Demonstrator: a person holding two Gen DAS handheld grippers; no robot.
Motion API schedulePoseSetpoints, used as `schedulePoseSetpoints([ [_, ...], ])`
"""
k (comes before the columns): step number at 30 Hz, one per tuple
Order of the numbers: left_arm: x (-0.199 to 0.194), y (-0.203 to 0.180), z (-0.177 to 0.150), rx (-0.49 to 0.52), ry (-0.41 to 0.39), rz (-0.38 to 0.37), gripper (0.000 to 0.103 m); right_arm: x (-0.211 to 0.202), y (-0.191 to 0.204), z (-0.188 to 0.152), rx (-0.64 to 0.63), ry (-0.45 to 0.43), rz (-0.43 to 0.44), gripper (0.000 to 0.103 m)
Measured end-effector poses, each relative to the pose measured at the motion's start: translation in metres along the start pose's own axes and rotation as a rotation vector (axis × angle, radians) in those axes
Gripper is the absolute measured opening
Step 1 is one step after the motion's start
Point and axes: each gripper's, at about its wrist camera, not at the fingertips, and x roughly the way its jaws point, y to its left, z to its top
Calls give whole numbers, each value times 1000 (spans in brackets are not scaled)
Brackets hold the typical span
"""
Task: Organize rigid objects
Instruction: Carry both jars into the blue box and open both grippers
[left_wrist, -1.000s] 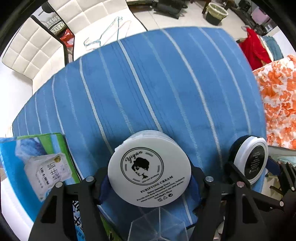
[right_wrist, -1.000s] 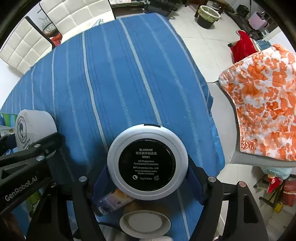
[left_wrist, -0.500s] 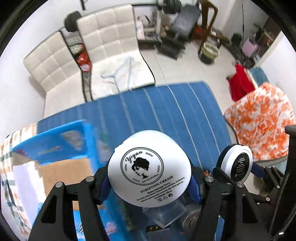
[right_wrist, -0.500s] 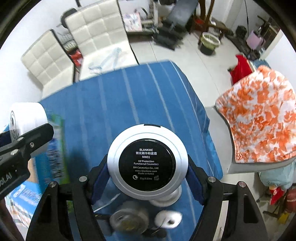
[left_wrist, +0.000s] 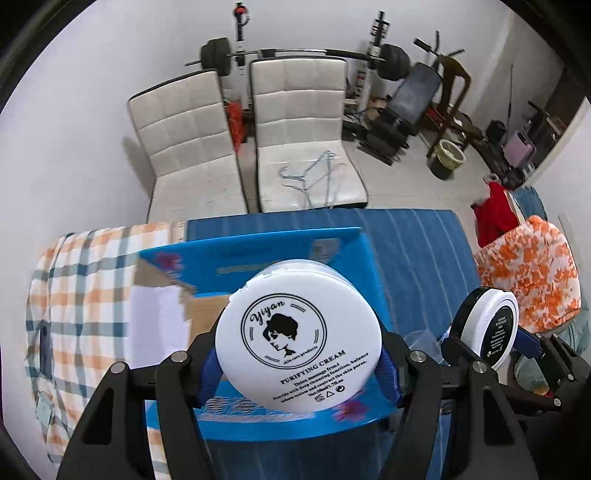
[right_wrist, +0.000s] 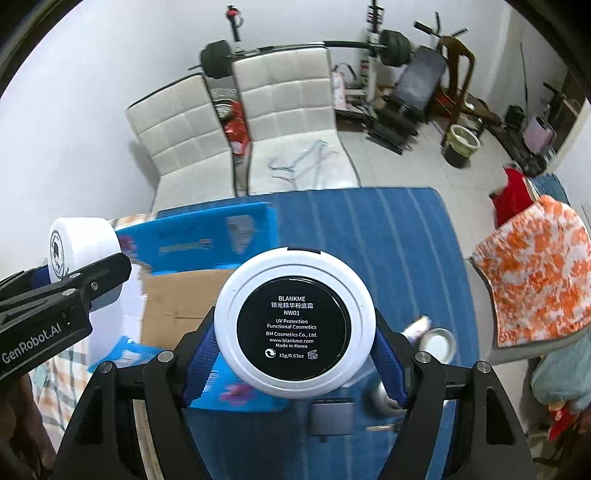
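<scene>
— Left gripper (left_wrist: 298, 363): clamped on white cream jar (left_wrist: 298, 341), pads on both sides. Right?
— Right gripper (right_wrist: 291, 360): pinching black-and-white compact (right_wrist: 292, 328), same way.
— Orientation?
— Both flat faces toward cameras, axes along fingers. Held above open blue box (left_wrist: 207, 254) on striped table (right_wrist: 406, 236).

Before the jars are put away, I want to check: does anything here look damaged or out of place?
Nothing looks damaged. The white cream jar sits closed in the left gripper, and the cushion compact sits closed in the right gripper. The open blue box below has raised flaps, as expected.
</scene>
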Motion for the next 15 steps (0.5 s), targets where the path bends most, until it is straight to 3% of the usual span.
schedulePoseSetpoints([
  [8, 22, 69, -4, -50, 74, -37, 65, 39, 71, 10, -8, 54, 74, 77],
  [15, 93, 115, -4, -86, 198, -49, 65, 145, 96, 19, 37, 205, 70, 77],
])
